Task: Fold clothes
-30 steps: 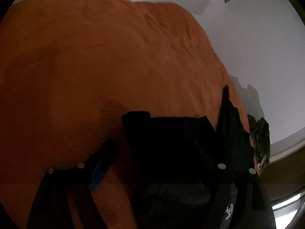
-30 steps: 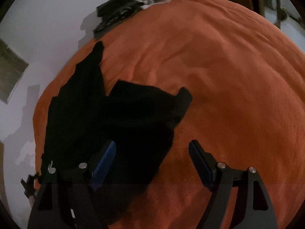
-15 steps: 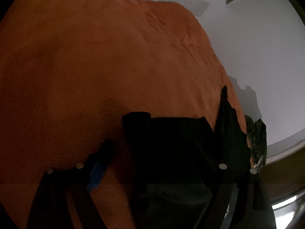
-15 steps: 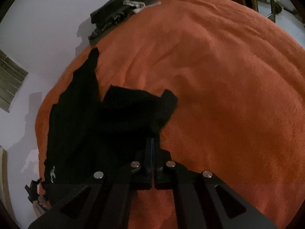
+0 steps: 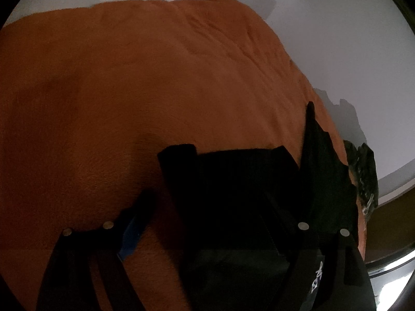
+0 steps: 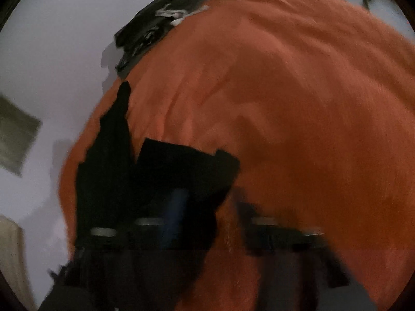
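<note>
1. A black garment (image 5: 241, 181) lies partly folded on the orange bed (image 5: 155, 77), near the edge that runs along the white wall (image 5: 363, 64).
2. Left tongs (image 5: 207, 223): spread wide, one finger on the blanket, the other over the garment.
3. Right tongs (image 6: 207, 207): blurred, fingers parted over the garment's edge.
4. A second dark clothes pile (image 6: 155, 31) sits at the bed's far corner.

A bedroom in a home.
An orange fleece blanket (image 5: 160, 83) covers a bed set against plain pale walls (image 5: 350, 51), with dark clothes (image 6: 155, 28) piled at its 11 o'clock edge.
</note>
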